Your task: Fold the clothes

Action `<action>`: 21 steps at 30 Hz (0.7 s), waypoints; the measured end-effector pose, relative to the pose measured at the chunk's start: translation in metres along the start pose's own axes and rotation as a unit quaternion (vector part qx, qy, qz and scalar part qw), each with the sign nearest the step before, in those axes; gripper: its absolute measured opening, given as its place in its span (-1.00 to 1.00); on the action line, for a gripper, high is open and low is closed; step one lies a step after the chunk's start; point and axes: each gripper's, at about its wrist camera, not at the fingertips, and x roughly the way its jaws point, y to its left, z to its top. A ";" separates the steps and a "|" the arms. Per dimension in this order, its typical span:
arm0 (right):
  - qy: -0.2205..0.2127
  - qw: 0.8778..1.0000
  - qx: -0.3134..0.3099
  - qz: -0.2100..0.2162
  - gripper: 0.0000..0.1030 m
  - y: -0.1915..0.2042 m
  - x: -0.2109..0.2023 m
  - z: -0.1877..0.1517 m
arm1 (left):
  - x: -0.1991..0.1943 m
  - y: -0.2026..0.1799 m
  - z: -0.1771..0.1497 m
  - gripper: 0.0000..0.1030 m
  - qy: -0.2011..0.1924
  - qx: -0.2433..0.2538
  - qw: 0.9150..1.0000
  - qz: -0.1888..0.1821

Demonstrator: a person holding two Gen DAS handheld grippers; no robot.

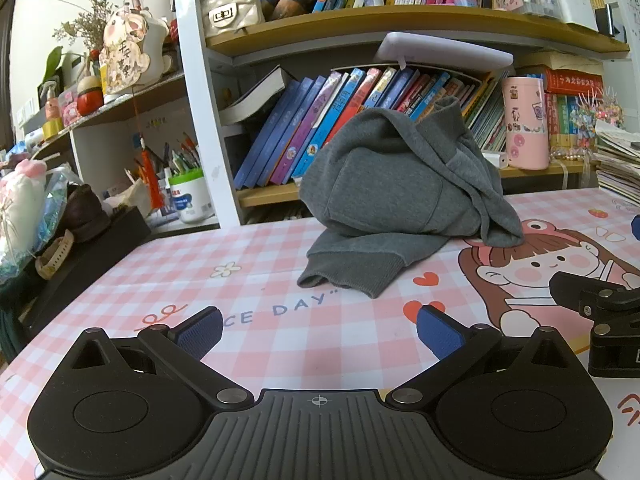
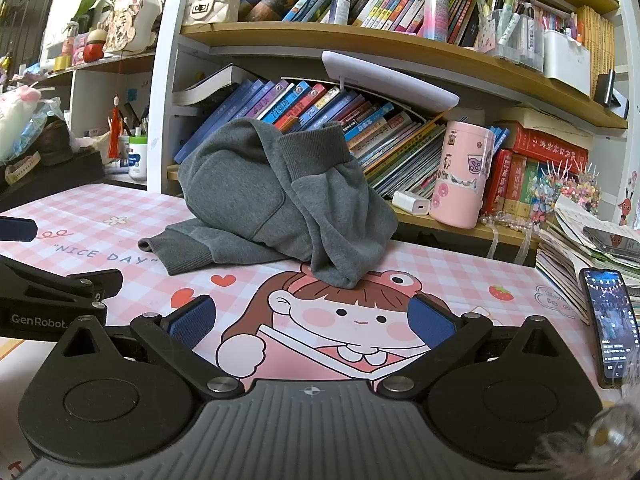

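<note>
- Far on the counter [image 1: 160, 280], against the bookshelf [image 2: 360, 40]: grey garment [image 1: 400, 192], heaped and crumpled, one ribbed cuff [image 1: 348, 276] trailing toward me.
- Left hand-held gripper [image 1: 319, 334]: jaws apart, nothing between them, well short of the cloth.
- Right hand-held gripper [image 2: 312, 322]: jaws apart too, empty, hovering over the cartoon print.
- I judge no fold begun; the heap first needs spreading flat.
- Risk: pulling the cuff alone may drag the whole bundle instead of opening it.
- Risk: a wide sweep right could knock the phone [image 2: 608, 320] or the pink cup [image 2: 460, 176] just beside the garment.
- Risk: grabbing several layers at once would keep it bunched.
</note>
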 end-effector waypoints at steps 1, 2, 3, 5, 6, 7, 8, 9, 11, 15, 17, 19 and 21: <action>0.000 1.000 0.000 0.000 1.00 0.000 0.000 0.000 | 0.000 0.000 0.000 1.00 0.000 0.000 1.000 0.000; 0.000 1.000 0.000 0.000 1.00 0.000 0.000 0.000 | 0.000 0.000 0.000 1.00 0.000 0.000 1.000 0.000; 0.001 1.000 0.000 0.000 1.00 0.000 0.000 0.000 | 0.000 0.001 -0.001 1.00 0.000 0.000 1.000 0.000; 0.001 1.000 0.000 0.000 1.00 0.000 0.000 0.000 | 0.000 0.001 -0.001 1.00 0.000 0.000 1.000 0.000; 0.001 1.000 0.000 0.000 1.00 0.000 0.000 0.000 | 0.000 0.001 0.000 1.00 0.000 0.001 1.000 0.000; 0.001 1.000 0.000 0.000 1.00 0.000 0.000 0.000 | 0.000 0.001 0.000 1.00 0.000 0.001 1.000 0.000; 0.002 1.000 0.000 0.000 1.00 0.000 0.001 0.000 | 0.000 0.001 0.000 1.00 0.000 0.001 1.000 0.000; 0.002 1.000 0.000 0.000 1.00 0.000 0.001 0.000 | 0.000 0.000 0.000 1.00 0.000 0.001 1.000 0.000; 0.003 1.000 0.000 0.000 1.00 0.000 0.001 0.000 | -0.001 0.000 -0.001 1.00 0.000 0.000 1.000 0.000; 0.003 1.000 0.000 0.000 1.00 0.000 0.001 -0.001 | 0.000 0.000 0.000 1.00 0.001 0.000 1.000 -0.001; 0.004 1.000 0.000 0.000 1.00 0.000 0.001 0.000 | 0.000 0.001 0.000 1.00 0.002 0.000 1.000 -0.004; 0.004 1.000 0.000 0.000 1.00 0.000 0.001 0.000 | 0.000 0.002 0.000 1.00 0.002 -0.002 1.000 -0.005; 0.004 1.000 0.000 0.000 1.00 0.001 0.001 0.000 | 0.000 0.002 0.000 1.00 0.001 -0.003 1.000 -0.005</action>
